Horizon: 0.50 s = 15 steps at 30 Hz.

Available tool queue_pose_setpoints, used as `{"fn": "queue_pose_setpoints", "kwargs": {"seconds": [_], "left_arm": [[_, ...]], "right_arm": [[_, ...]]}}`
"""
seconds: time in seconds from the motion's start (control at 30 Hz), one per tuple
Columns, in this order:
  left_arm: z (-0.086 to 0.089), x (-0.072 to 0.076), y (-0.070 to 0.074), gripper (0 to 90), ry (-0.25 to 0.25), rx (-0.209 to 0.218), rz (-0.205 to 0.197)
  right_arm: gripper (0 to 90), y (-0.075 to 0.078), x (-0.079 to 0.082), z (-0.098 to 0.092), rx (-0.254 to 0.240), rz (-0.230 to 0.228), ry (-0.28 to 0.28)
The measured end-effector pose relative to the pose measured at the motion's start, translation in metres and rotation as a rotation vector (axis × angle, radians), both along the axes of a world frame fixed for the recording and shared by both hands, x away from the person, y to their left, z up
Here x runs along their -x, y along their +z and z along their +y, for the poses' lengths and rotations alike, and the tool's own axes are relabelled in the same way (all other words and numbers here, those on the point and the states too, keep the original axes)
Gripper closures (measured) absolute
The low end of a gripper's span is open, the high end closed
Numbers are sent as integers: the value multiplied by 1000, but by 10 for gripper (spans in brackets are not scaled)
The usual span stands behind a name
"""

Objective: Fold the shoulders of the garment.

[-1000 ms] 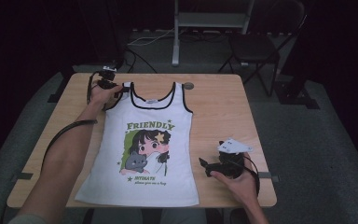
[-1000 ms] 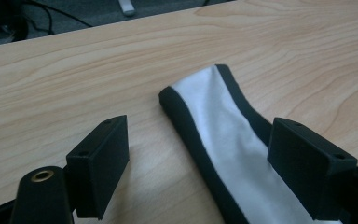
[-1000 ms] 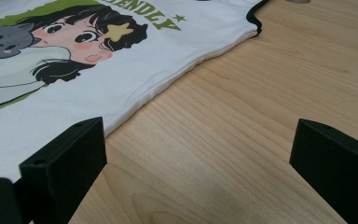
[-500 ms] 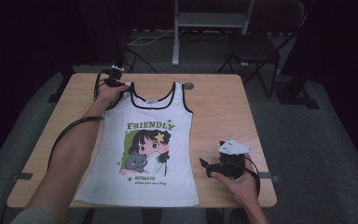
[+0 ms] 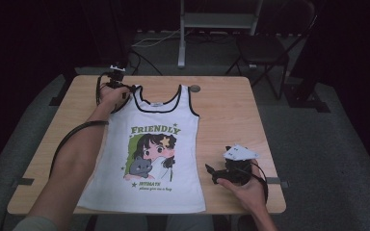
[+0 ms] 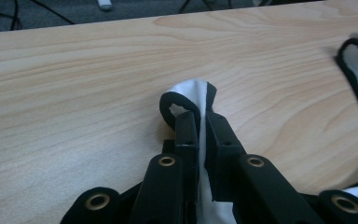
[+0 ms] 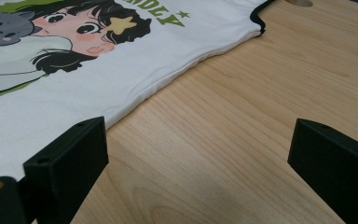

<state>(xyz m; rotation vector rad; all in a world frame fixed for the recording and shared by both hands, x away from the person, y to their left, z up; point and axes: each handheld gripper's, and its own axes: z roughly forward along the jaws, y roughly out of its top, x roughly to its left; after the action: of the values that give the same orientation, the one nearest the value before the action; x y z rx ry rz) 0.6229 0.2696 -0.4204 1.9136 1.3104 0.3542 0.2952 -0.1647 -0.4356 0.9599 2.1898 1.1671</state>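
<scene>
The desk (image 5: 231,115) is a light wooden top, and almost the whole of its middle is taken up by a white tank top (image 5: 147,163) with black binding. The garment is spread flat, print side up, with its hem along the near edge of the desk and its two straps towards the far edge. A cartoon girl, a grey cat and the word FRIENDLY are printed on the front. No fold is seen anywhere in the body of the garment, so the work on it is judged to be at its very start.

The left hand-held gripper (image 5: 125,89) is found near the far left corner of the desk, at the garment's left strap (image 6: 189,95). In the left gripper view its jaws have just been closing and are now clenched on that strap, with white fabric pinched between them and the black-edged loop standing up beyond the tips. The first grasp is therefore judged done; the lifting or folding of that shoulder is left.

The right hand-held gripper (image 5: 217,173) rests near the near right corner of the desk, just beside the garment's right side seam (image 7: 177,74). Its jaws are released, wide apart, with bare wood between them. The right strap (image 5: 185,96) lies untouched, and no hold has been taken on that side.
</scene>
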Motion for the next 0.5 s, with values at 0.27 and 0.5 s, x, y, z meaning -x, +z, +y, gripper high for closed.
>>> {"fn": "queue_pose_setpoints", "kwargs": {"seconds": [0.27,0.5], "left_arm": [[-2,8,8,846,-36,-3,-13],[-5,20,15,847,-65,-5,-33]], "right_arm": [[45,0,0,1,-2,1,0],[45,1,1,2,2,-6,6]]}}
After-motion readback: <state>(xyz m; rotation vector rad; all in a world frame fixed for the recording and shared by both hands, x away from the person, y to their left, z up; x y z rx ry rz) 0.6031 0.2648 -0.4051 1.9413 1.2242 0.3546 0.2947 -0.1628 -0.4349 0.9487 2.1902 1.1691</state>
